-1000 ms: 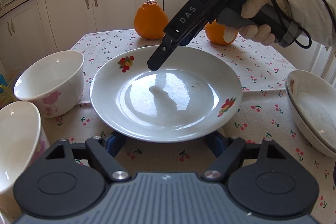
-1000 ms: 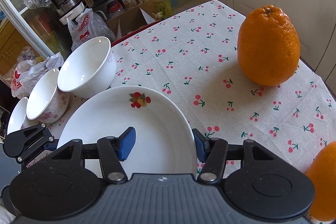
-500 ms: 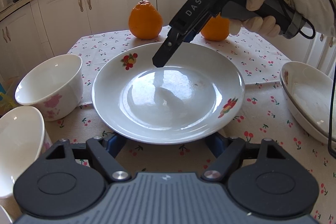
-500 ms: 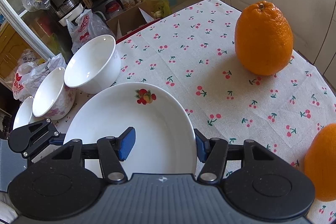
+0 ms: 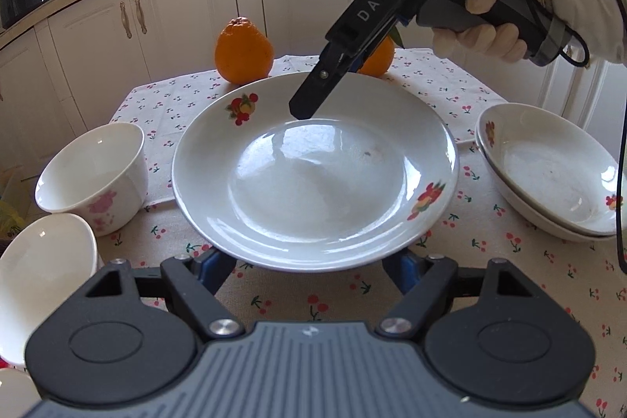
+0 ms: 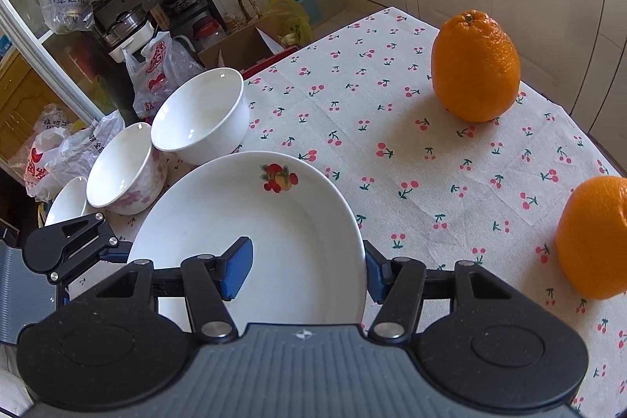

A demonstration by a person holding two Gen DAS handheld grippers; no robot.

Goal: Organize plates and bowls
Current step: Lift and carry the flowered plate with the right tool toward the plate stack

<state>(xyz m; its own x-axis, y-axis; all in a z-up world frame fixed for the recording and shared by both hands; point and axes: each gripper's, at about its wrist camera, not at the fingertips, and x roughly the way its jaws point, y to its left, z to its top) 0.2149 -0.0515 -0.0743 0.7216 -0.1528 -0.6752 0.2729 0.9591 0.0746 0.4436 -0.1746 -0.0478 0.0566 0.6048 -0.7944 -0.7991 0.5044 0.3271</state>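
The table (image 5: 450, 93), under a cherry-print cloth, fills the middle of both views. At the centre of the left wrist view is a white plate (image 5: 313, 183) with fruit decals on its rim; whether it rests on the cloth or is lifted off it cannot be told. The same plate (image 6: 250, 234) takes the lower centre of the right wrist view.

At the right edge of the left wrist view a stack of shallow dishes (image 5: 548, 175) rests on the cloth, apart from the plate. To the left of the plate stands a white bowl (image 5: 94, 179) with pink flowers, and a second bowl (image 5: 39, 277) sits at the lower left edge. Two oranges stand in the upper middle of the frame behind the plate, the larger orange (image 5: 243, 51) left of the smaller orange (image 5: 378, 59).

The left gripper (image 5: 309, 265) sits at the lower centre, jaws spread wide with the plate's near rim between them, not pinching it. The right gripper (image 6: 307, 269) has its jaws spread too, one blue pad over the plate's well and the other just outside its rim. In the left wrist view it reaches down from the upper right, held by a gloved hand (image 5: 493, 26).
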